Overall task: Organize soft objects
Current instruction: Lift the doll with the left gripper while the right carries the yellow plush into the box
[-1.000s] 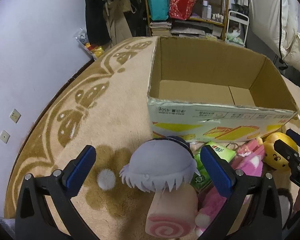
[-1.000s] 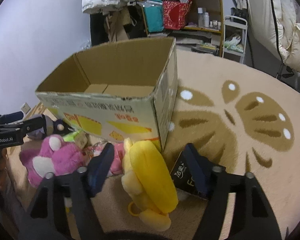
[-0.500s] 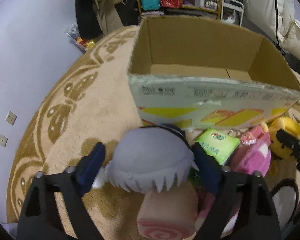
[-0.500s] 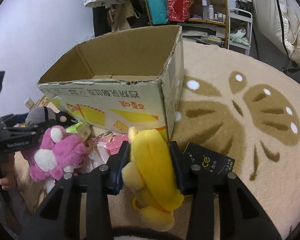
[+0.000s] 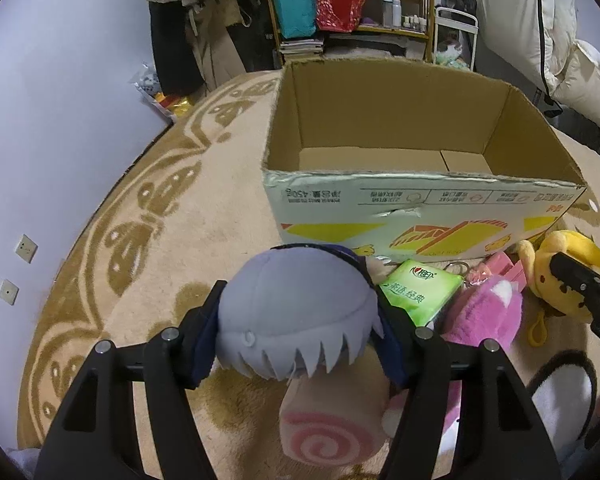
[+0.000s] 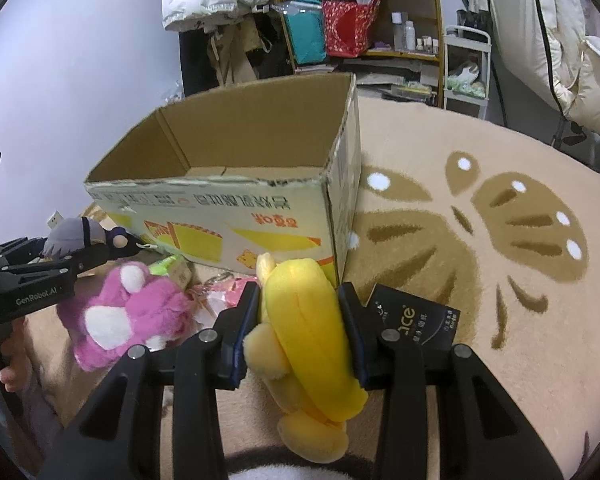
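Left wrist view: an empty cardboard box (image 5: 400, 128) on the rug (image 5: 204, 216); in front of it, left tongs (image 5: 300, 320) closing on a grey-haired plush doll (image 5: 296, 312), right tongs (image 6: 300, 320) clamping a yellow plush (image 6: 312, 328).

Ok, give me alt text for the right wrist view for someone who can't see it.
The right gripper is shut on a yellow plush toy on the patterned rug, in front of an open cardboard box. A pink plush lies left.
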The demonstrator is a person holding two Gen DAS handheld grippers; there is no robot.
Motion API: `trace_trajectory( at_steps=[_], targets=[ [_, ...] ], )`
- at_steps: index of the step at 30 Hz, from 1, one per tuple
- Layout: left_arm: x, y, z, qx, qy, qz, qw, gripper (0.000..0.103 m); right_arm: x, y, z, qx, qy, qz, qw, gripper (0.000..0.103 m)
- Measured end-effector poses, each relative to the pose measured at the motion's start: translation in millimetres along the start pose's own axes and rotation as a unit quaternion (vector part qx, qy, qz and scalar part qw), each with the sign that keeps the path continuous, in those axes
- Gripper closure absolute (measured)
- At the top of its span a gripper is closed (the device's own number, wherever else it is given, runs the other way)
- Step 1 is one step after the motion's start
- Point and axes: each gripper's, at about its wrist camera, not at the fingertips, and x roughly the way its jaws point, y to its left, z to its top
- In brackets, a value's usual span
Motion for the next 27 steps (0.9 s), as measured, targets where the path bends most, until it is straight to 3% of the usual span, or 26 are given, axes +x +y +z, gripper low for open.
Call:
trace_trajectory(
  at_steps=[7, 16, 27],
  targets=[
    [-22, 6, -1, -0.010, -0.025, 0.013, 0.9996, 0.038, -25, 4, 1, 0.000, -0.031, -0.013, 0.999, 0.061],
    [-60, 10, -4, -0.011, -0.074, 0.023, 0.9969, 0.038, -70, 18, 9, -0.015, -0.108, -0.020, 0.994, 0.061],
    [-116, 14, 9, -0.015, -0.166, 0.027, 0.9857, 0.038, -101, 42, 23, -0.047, -0.160, -0.021, 0.986, 0.061]
  ],
)
